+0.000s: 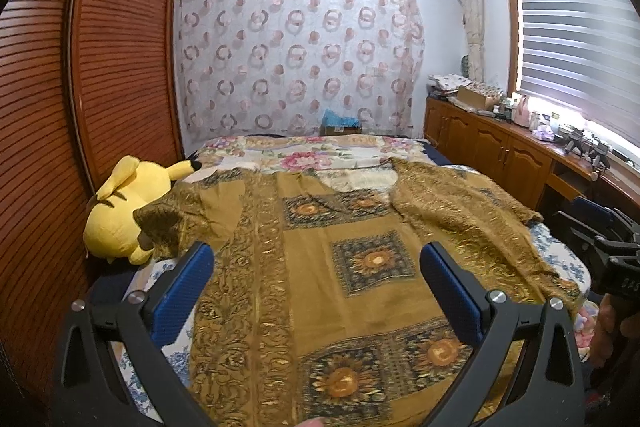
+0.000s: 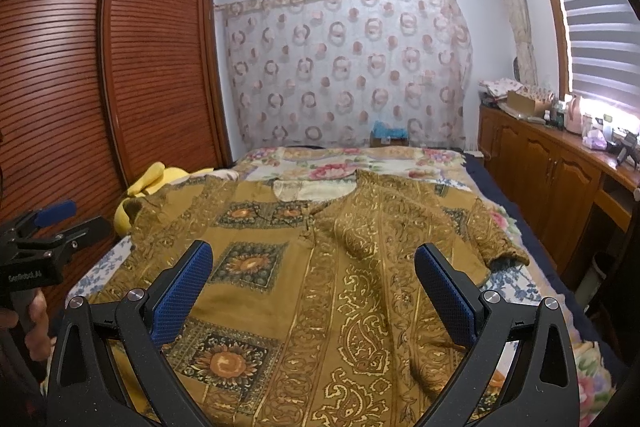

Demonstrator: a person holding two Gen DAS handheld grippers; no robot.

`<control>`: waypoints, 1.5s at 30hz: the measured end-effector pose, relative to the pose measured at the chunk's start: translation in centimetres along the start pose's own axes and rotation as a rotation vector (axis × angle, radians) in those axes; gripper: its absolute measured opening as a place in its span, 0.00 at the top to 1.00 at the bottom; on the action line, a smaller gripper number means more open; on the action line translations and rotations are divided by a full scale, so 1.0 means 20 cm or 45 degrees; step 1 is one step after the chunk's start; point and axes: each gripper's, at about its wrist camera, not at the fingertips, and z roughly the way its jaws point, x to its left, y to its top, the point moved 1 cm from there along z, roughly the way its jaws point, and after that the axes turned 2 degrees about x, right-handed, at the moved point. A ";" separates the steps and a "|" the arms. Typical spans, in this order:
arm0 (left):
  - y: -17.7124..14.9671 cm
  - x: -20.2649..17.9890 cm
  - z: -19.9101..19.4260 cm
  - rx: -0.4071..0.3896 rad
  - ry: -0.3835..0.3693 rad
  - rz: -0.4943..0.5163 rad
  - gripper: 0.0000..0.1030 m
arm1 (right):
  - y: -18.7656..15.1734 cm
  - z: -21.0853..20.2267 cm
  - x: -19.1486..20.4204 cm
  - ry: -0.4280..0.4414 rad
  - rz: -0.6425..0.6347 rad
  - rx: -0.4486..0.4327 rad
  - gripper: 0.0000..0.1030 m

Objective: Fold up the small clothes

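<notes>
A mustard-gold patterned garment (image 1: 312, 259) with sunflower squares lies spread flat on the bed, neckline far from me; it fills the right wrist view too (image 2: 320, 267). Its right front panel is folded over the middle, and a short sleeve (image 2: 496, 239) sticks out to the right. My left gripper (image 1: 316, 267) hovers open above the garment's lower left half, blue pads wide apart, nothing between them. My right gripper (image 2: 314, 267) is open above the lower middle, also holding nothing. Each gripper shows at the edge of the other's view, held by a hand.
A yellow plush toy (image 1: 124, 207) lies at the bed's left edge, touching the garment's left sleeve. The floral bedspread (image 1: 304, 155) extends behind. A slatted wooden wardrobe (image 1: 100, 67) stands left; a cluttered wooden cabinet (image 2: 560, 163) runs along the right under the window.
</notes>
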 end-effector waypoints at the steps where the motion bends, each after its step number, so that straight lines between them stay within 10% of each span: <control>1: -0.01 0.02 0.02 0.010 0.005 -0.008 0.00 | 0.00 0.02 0.00 0.002 -0.002 0.007 0.00; 20: -0.09 0.37 0.32 0.127 0.134 -0.021 0.00 | 0.01 0.31 0.12 0.061 -0.048 0.069 0.00; 45: 0.02 0.87 0.69 0.320 0.065 0.013 0.00 | 0.07 0.83 0.37 0.227 -0.167 0.245 0.00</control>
